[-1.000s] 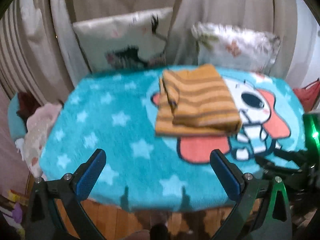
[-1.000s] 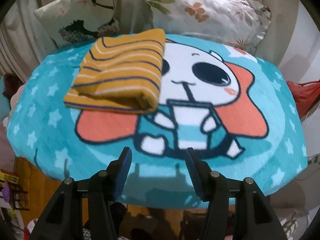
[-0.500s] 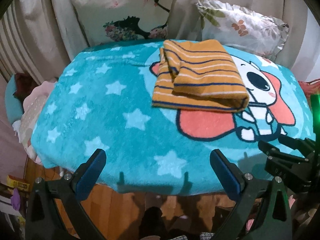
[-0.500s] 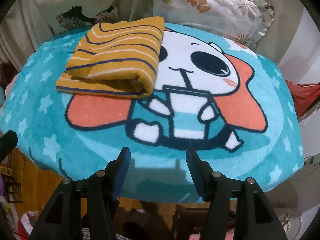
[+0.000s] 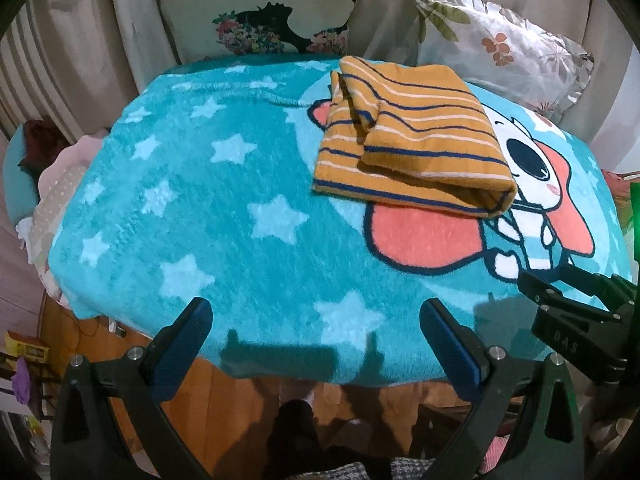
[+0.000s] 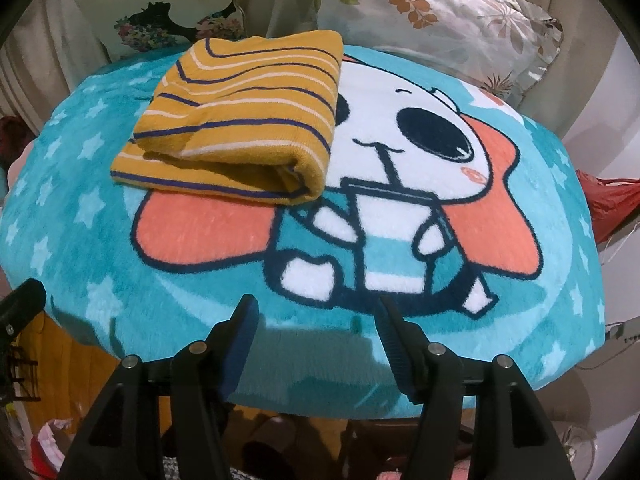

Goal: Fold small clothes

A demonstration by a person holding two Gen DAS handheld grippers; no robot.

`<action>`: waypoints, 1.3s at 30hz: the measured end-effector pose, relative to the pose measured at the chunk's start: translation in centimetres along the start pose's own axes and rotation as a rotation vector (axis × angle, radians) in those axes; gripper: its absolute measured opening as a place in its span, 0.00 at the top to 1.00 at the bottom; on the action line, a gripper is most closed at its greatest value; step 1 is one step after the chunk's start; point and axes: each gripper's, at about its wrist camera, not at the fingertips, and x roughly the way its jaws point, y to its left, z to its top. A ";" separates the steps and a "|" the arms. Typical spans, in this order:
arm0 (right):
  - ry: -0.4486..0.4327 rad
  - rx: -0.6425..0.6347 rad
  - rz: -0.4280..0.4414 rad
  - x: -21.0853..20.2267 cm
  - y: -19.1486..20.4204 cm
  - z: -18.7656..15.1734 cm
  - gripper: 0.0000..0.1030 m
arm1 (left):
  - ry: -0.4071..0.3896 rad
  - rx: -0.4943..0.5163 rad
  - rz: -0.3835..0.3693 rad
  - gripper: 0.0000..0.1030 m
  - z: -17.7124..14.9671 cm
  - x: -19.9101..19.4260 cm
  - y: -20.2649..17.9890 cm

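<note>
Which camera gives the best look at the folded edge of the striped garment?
The right wrist view: the striped garment sits nearer, its rolled fold facing the lens. The left wrist view shows it farther off, mostly its top and stacked layers.

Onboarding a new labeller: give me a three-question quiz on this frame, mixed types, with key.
1. True or false: the garment lies folded on the blanket.
2. What does the left gripper hold? A) the garment B) a pillow C) nothing
3. Fill in: the garment's stripes are navy and ____ on mustard.

Key: 1 true; 2 C, both it and the right gripper are empty, the right one's jaws opening; 3 white.
</note>
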 end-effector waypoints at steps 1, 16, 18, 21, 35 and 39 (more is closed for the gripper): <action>0.003 0.000 0.002 0.1 0.1 0.1 0.37 | 0.003 -0.001 -0.003 0.00 0.0 0.0 0.1; 0.011 -0.034 0.006 0.2 1.9 0.3 0.36 | 0.063 -0.031 -0.019 0.00 -0.2 1.2 1.3; 0.014 -0.035 0.004 0.3 1.9 0.2 0.36 | 0.070 -0.035 -0.020 0.00 -0.3 1.4 1.4; 0.014 -0.036 -0.001 0.2 2.0 0.2 0.36 | 0.076 -0.038 -0.022 0.00 -0.4 1.5 1.5; -0.005 -0.039 -0.010 -0.4 1.6 0.1 0.32 | 0.074 -0.031 -0.027 0.00 -0.7 1.4 0.8; -0.011 -0.046 -0.011 -0.5 1.6 0.1 0.32 | 0.071 -0.031 -0.027 0.00 -0.7 1.3 0.7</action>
